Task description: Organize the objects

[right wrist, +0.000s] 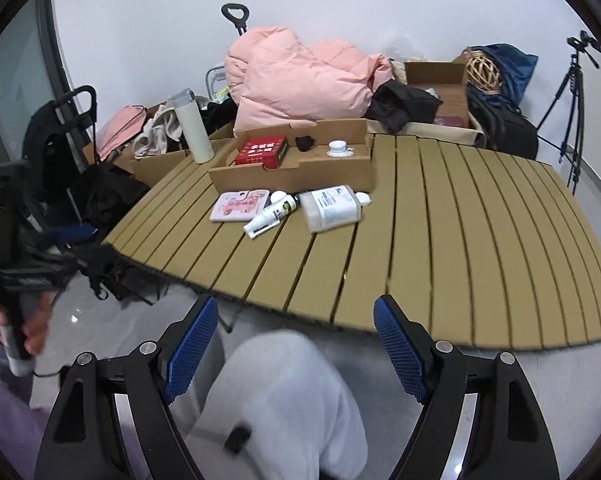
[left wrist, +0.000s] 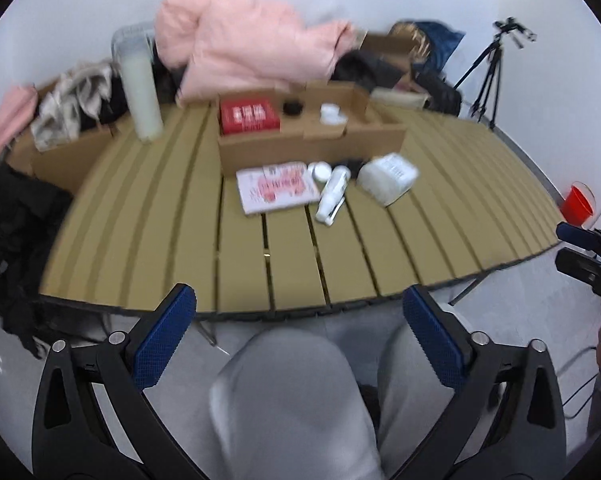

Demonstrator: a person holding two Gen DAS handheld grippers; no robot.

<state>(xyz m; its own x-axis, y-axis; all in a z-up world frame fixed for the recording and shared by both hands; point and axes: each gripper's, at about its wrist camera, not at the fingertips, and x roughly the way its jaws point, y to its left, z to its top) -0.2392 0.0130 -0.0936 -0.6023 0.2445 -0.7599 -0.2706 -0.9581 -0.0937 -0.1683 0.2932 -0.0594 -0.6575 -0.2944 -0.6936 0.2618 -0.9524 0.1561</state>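
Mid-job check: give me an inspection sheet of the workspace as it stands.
Surface: slatted table, mostly bare.
Job's things: cardboard tray holds red box, black item, white jar; in front lie pink case, white tube, clear bottle.
Clutter: pink jacket, white flask, boxes behind.
Grippers: left gripper, right gripper open, empty, short of the table.
Cables: one on the floor.
Surroundings: tripod, red bucket.

Both wrist views angled down from off the near edge, sharing slatted table (left wrist: 292,256), cardboard box (right wrist: 296,176)
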